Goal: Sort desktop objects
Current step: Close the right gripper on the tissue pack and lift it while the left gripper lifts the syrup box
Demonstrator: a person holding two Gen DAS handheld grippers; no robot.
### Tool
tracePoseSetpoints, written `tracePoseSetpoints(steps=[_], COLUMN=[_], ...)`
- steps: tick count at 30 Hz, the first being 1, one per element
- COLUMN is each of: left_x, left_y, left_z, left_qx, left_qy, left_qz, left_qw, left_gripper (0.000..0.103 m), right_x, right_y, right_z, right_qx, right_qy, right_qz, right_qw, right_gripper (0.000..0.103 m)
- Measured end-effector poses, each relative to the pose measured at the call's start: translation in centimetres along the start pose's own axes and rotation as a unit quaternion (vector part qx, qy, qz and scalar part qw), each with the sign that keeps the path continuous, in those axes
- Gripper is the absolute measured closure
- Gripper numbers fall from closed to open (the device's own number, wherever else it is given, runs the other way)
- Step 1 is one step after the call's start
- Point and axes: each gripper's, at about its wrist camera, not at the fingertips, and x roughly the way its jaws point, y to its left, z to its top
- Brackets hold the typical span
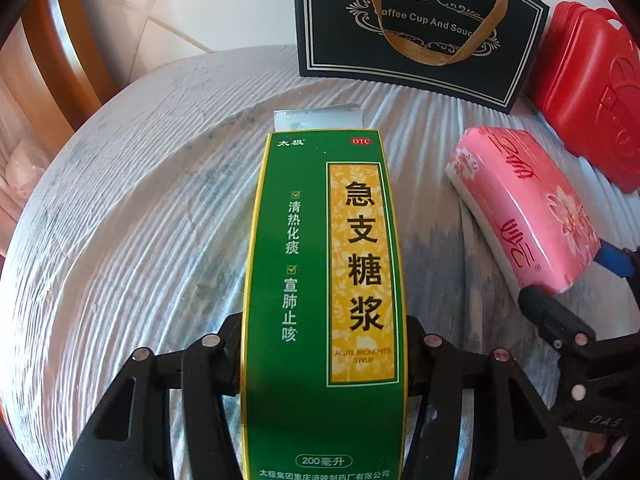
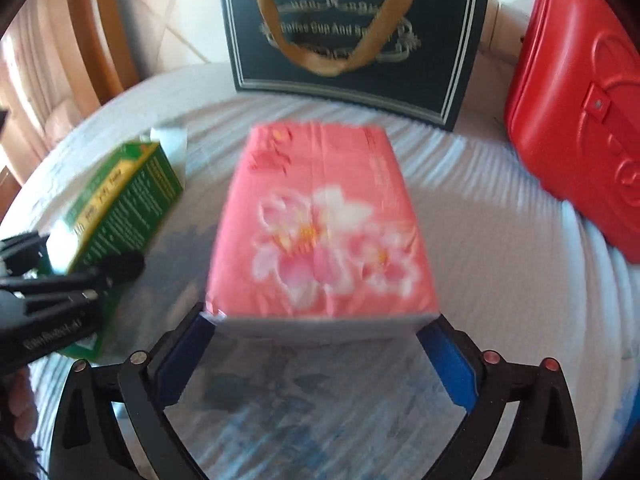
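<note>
We look steeply down along each gripper's fingers, close over the table (image 1: 120, 220). Both views share the green box (image 1: 324, 280), pink tissue pack (image 2: 320, 232) and dark bag (image 2: 352, 40).

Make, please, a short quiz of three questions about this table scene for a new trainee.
1. True or false: the left hand-held gripper is shut on the green syrup box.
2. What lies between the open fingers of the right hand-held gripper? A) red case B) pink tissue pack C) dark gift bag
3. Fill in: the handle of the dark gift bag is ____ in colour.

Key:
1. True.
2. B, the pink tissue pack; the red case stands to its right.
3. Gold.
</note>
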Motion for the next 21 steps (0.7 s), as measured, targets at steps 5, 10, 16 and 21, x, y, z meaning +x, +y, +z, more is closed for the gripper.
tracePoseSetpoints(steps=[5, 10, 16, 21], left_x=[1.2, 1.0, -1.6, -5.3], left_y=[0.7, 0.4, 1.2, 2.4], left_z=[1.2, 0.3, -0.4, -1.6], left_qx=[-0.015, -0.005, -0.011, -0.015], left_qy=[0.012, 0.008, 0.0, -0.015], left_qz=[0.008, 0.009, 0.004, 0.007], left_qw=[0.9998, 0.9999, 0.9999, 0.9997], left_gripper=[0.05, 0.05, 0.05, 0.05], right_x=[2.4, 6.9, 7.9, 5.4], right_y=[0.3, 0.3, 4.3, 7.2], right_z=[3.9, 6.0, 5.5, 5.7], right_qx=[0.008, 0.057, 0.039, 0.018], right_qy=[0.018, 0.063, 0.058, 0.034], right_qz=[-0.031, -0.022, -0.028, -0.029], right_qw=[0.999, 0.996, 0.997, 0.999], right_gripper=[0.0, 0.004, 0.013, 0.013])
